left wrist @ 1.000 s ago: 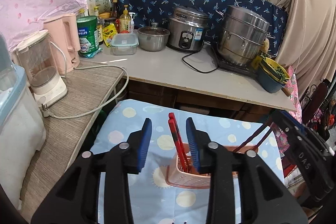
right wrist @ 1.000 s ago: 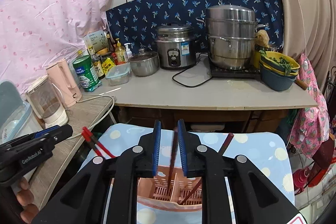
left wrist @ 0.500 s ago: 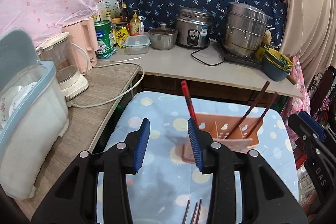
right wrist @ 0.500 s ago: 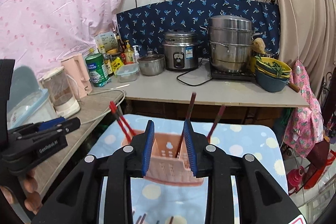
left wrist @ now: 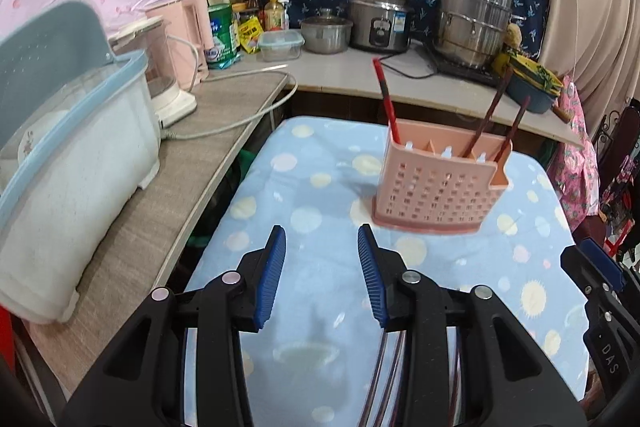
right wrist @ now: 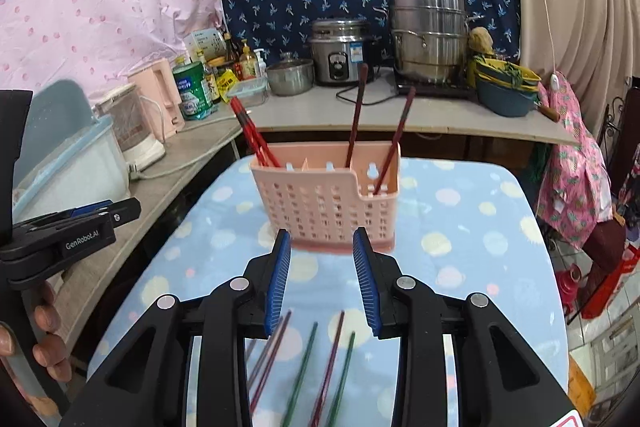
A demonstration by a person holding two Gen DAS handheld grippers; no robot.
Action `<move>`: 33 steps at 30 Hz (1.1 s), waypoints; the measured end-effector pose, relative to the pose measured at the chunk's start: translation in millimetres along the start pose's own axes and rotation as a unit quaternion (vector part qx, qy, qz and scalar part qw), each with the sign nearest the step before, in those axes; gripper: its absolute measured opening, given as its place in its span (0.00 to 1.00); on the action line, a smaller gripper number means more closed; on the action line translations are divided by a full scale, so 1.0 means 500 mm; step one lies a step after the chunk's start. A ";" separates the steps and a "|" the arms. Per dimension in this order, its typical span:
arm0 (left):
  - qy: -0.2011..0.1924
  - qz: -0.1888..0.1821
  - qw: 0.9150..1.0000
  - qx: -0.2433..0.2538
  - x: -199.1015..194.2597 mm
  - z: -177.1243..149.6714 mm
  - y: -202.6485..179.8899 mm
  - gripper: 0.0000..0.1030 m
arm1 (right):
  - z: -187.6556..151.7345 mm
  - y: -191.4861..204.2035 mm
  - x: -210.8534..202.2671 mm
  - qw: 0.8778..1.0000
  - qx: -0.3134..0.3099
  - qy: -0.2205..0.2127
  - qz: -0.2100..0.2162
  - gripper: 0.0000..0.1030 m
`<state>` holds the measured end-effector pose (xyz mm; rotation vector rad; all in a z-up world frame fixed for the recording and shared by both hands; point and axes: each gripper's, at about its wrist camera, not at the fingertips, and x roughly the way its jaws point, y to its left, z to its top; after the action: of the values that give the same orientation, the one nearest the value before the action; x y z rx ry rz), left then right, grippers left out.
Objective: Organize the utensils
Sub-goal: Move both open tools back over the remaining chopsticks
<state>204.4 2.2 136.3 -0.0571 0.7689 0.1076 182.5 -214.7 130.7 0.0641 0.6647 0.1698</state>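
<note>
Both claws empty — the right claw has just been opening, nothing between its jaws, and the left claw gapes partway. The pink chopstick caddy stands mid-frame on the dotted bench, red chopsticks sorted in its left slot — loose chopsticks wait at lower centre, likely next.

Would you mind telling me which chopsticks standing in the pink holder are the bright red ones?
The pair at the far left end of the pink holder: the bright red chopsticks lean left together, while the two dark brown ones stand apart towards the right.
</note>
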 end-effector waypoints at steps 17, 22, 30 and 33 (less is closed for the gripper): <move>0.078 0.000 0.997 0.016 0.032 -0.222 0.023 0.35 | -0.237 -0.014 0.018 0.994 0.005 0.110 -0.029 0.31; 0.097 -0.010 0.995 0.020 0.041 -0.270 0.019 0.35 | -0.298 -0.007 0.024 0.990 0.000 0.140 -0.032 0.31; 0.114 -0.024 0.993 0.026 0.043 -0.316 0.016 0.35 | -0.360 -0.001 0.012 0.985 0.008 0.168 -0.030 0.31; 0.119 -0.032 0.992 0.030 0.041 -0.331 0.013 0.35 | -0.370 0.003 0.010 0.985 0.007 0.172 -0.030 0.31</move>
<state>103.7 -4.7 3.3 -0.0370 1.0070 0.0156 71.7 -211.6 -17.4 0.0277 1.0124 0.1198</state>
